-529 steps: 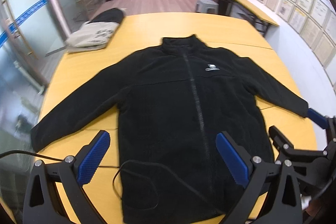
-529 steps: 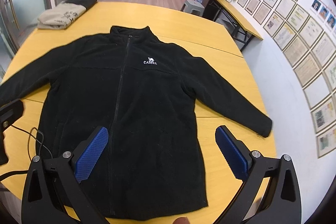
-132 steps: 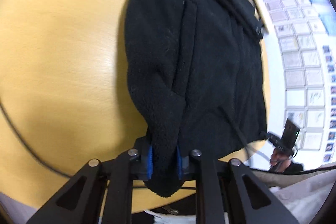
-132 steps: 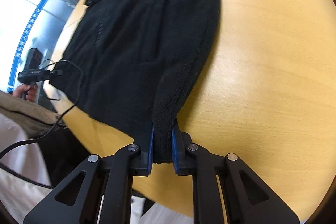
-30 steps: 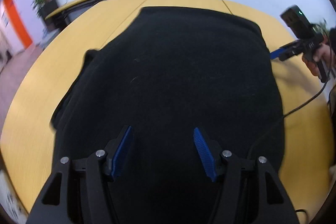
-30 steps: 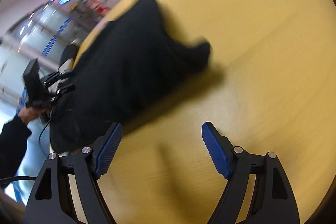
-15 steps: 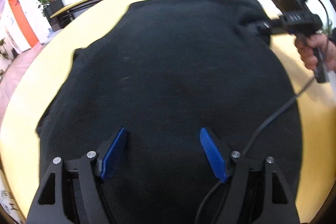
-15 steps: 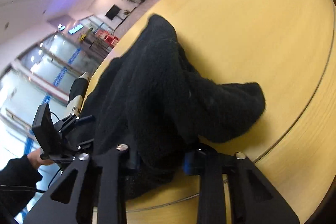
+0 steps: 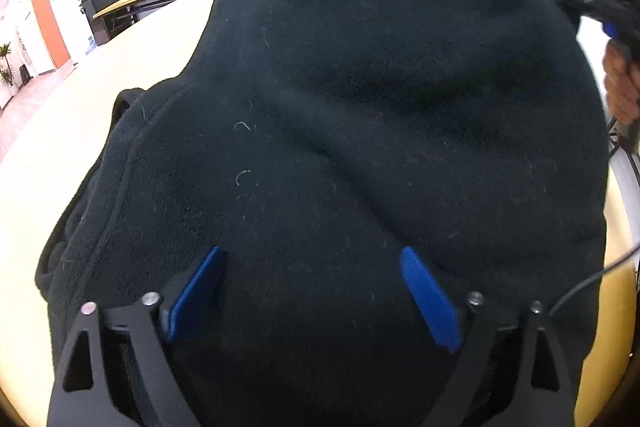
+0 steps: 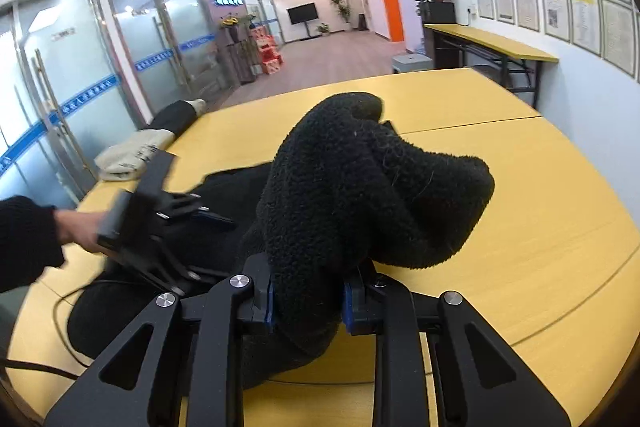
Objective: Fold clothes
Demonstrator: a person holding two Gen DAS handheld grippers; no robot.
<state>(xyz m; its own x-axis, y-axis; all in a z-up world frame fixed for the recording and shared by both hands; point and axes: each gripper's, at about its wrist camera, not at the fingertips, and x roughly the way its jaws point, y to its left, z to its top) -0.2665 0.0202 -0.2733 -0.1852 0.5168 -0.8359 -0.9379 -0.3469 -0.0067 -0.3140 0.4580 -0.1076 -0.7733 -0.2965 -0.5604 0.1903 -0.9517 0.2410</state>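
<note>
The right tongs are clenched on a bunched fold of the black fleece jacket, which lies on the yellow tabletop. The left tongs hover released, seemingly just above it; beige folded clothes sit at ten o'clock.

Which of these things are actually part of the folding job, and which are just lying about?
Part of the job:
black fleece jacket
right gripper, clamped on a bunch of the fleece
left gripper, open over the jacket
yellow table

Lying about:
beige and dark clothes pile at the table's far edge
</note>
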